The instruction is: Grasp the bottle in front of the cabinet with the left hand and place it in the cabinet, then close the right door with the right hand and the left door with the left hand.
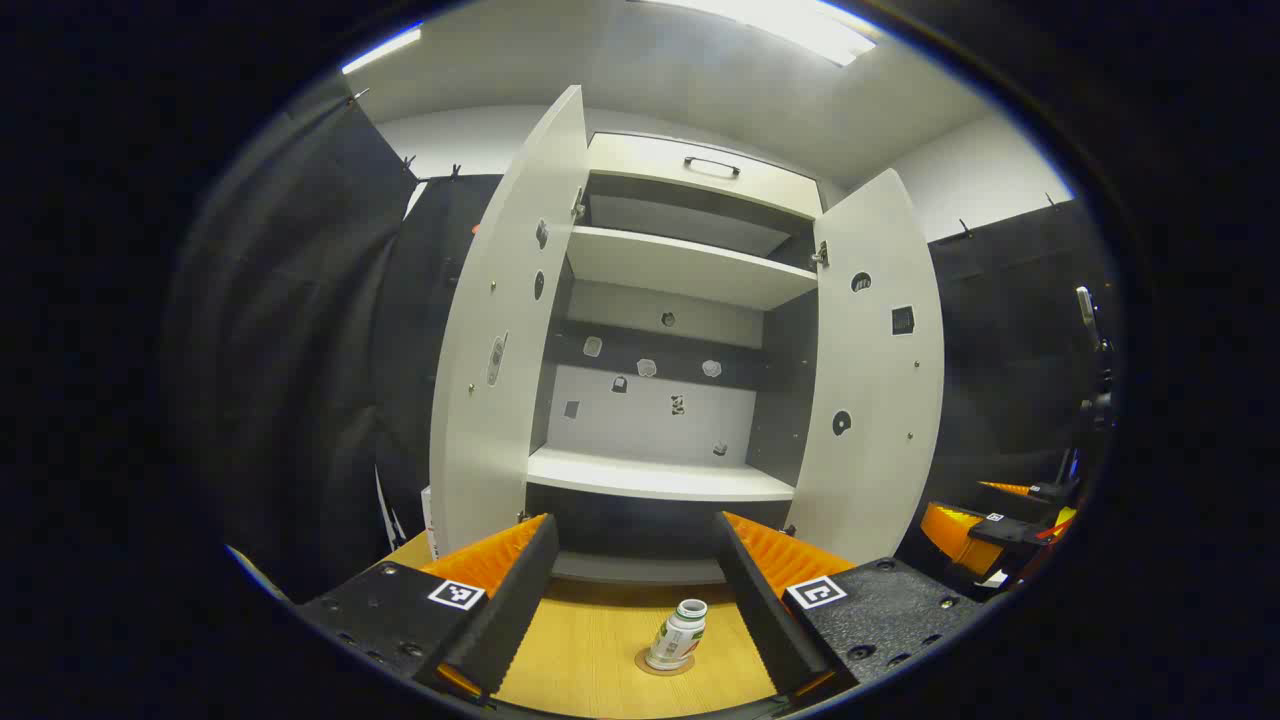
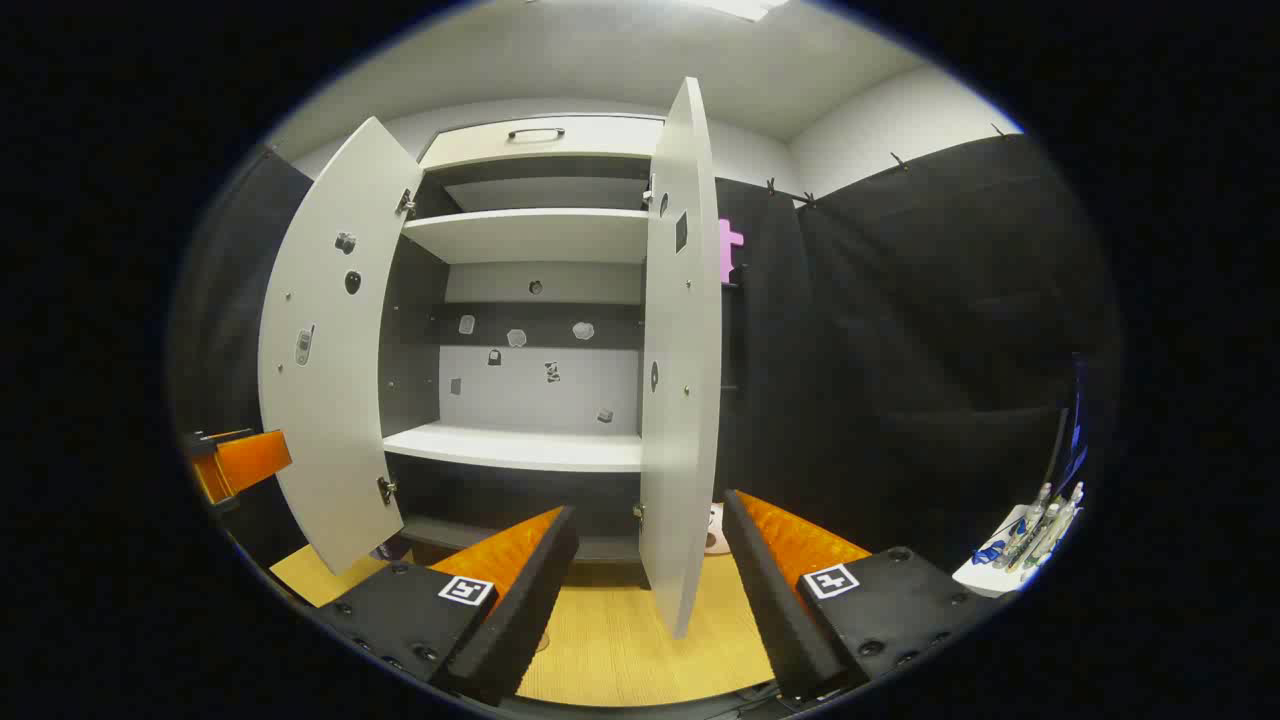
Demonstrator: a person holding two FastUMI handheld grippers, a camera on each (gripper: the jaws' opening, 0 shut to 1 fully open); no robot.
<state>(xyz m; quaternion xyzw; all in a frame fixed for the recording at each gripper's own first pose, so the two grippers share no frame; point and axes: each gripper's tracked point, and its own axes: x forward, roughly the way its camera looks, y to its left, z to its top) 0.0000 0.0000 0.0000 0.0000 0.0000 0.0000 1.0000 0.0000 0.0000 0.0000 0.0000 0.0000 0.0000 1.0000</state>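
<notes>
Straight ahead in the left gripper view, the left gripper (image 1: 635, 600) hangs with its jaws spread wide and empty; the bottle (image 1: 678, 636) stands upright on the wooden table (image 1: 590, 650) between the fingers, touching neither, in front of the cabinet (image 1: 660, 300), whose left door (image 1: 505, 330) and right door (image 1: 875, 370) stand open.

Over in the right gripper view, the right gripper (image 2: 650, 600) is also spread and empty, with the right door's (image 2: 682, 350) edge between its fingers.
</notes>
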